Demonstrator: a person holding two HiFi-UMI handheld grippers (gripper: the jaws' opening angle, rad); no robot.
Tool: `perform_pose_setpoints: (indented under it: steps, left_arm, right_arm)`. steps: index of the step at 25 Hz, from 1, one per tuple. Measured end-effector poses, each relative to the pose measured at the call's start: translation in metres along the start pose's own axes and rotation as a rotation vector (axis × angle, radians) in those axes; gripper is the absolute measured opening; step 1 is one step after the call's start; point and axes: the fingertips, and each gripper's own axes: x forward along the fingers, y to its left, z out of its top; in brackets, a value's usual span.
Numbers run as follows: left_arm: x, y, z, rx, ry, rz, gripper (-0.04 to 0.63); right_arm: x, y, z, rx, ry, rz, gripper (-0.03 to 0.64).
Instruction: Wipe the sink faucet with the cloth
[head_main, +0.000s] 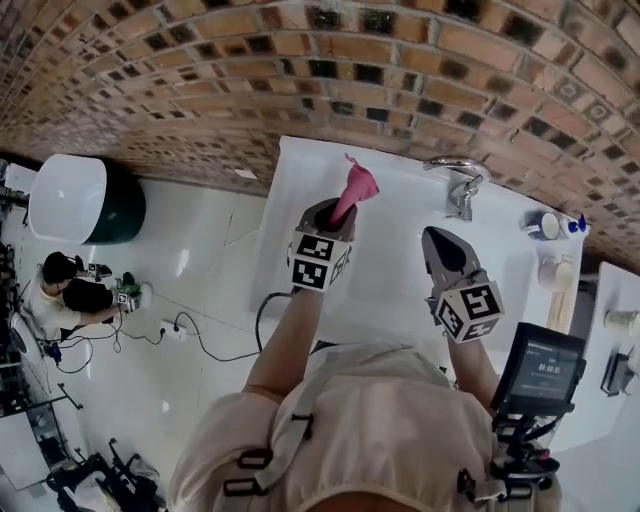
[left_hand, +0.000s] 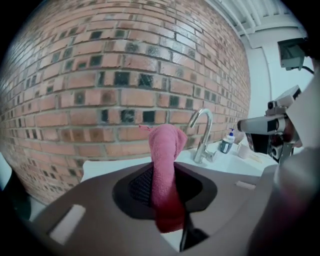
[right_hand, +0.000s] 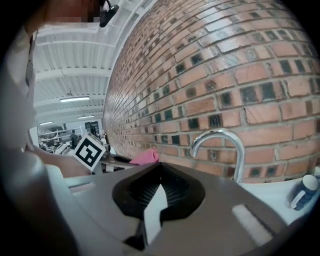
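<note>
Over the white bench (head_main: 400, 290), head view: the left gripper (head_main: 328, 212) is clenched on the pink cloth (head_main: 356, 188). The cloth sticks out past the jaw tips as a loose tuft, pointing toward the far brick wall (head_main: 200, 90). It is in the air, well left of the chrome faucet (head_main: 458, 185) and not touching it. The right gripper (head_main: 433, 238) hangs to the right, nearer the faucet, carrying nothing. Judgement: the tuft is left long so that soft fabric, not hard jaw, meets the chrome.

Left gripper view: the cloth runs up the middle between the two pads, pinched, with its bunched head standing above the jaw tips. The faucet stands just right of the cloth, spout curving left, and a soap bottle (left_hand: 227, 141) sits further right on the bench. The gripper aims toward the wall, so a swing to the right looks like what would bring cloth to spout. Wiping is not yet begun, as I read it.

Right gripper view: the jaws are drawn together at the tips, with only a sliver of white bench showing lower down and nothing between them. The faucet arch sits just right of the jaw line. The cloth and the left gripper's marker cube (right_hand: 90, 152) show to the left. This gripper is probably held clear to give the cloth room, or ready to steady the faucet; I cannot tell which.
</note>
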Motion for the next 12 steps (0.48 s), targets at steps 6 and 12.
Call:
perform_pose_setpoints:
  steps: [6,12]
  left_arm:
    - [0.031,-0.058,0.066,0.069,-0.085,-0.083,0.092]
    - [0.064,-0.090,0.081,0.072,-0.047,-0.086,0.092]
  right_arm:
    - [-0.041,-0.031,0.024,-0.011,-0.075,-0.069,-0.006]
    - [-0.071,-0.064,0.030,0.014,-0.086,-0.095,-0.007]
